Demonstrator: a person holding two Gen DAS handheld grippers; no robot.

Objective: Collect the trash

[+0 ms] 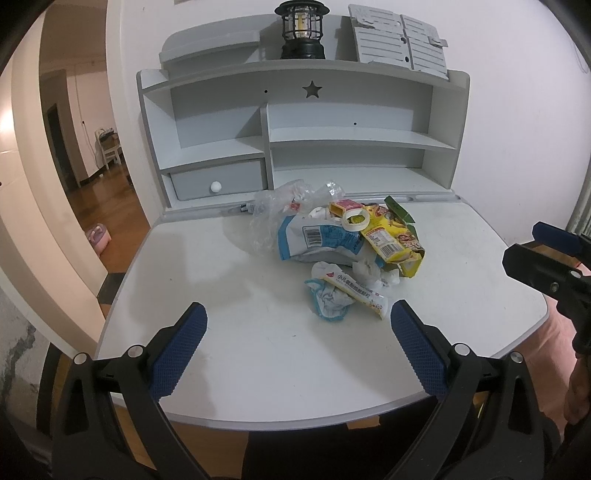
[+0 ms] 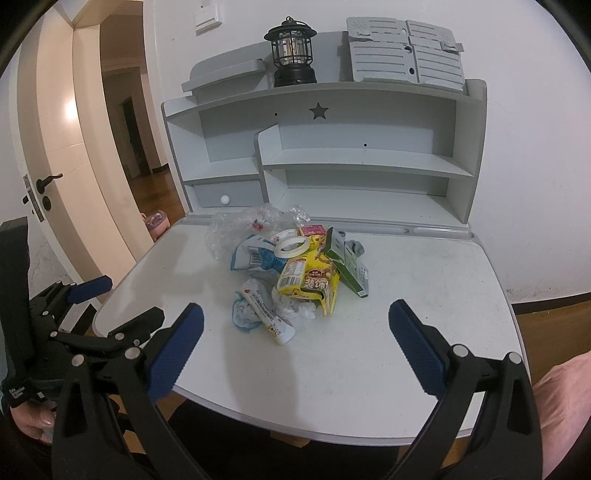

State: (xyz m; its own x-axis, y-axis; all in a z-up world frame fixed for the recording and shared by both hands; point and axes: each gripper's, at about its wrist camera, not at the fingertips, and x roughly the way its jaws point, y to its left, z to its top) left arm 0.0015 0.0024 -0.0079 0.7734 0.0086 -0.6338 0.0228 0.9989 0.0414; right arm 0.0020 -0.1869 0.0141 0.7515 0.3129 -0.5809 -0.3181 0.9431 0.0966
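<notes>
A pile of trash (image 1: 340,240) lies on the white desk (image 1: 229,332), also in the right wrist view (image 2: 291,273). It holds a clear plastic bag (image 1: 280,206), a blue and white pouch (image 1: 317,240), a yellow box (image 1: 391,240), a tape ring (image 1: 355,220), crumpled tissue (image 1: 328,302) and a green carton (image 2: 347,266). My left gripper (image 1: 299,317) is open and empty, near the desk's front edge, short of the pile. My right gripper (image 2: 295,317) is open and empty, also in front of the pile. Each gripper shows in the other's view, the right one (image 1: 546,254) and the left one (image 2: 92,299).
A grey shelf unit (image 1: 303,129) with a small drawer (image 1: 218,181) stands at the back of the desk. A black lantern (image 1: 301,29) and grey folded panels (image 1: 399,37) sit on top. An open doorway (image 1: 85,147) is to the left.
</notes>
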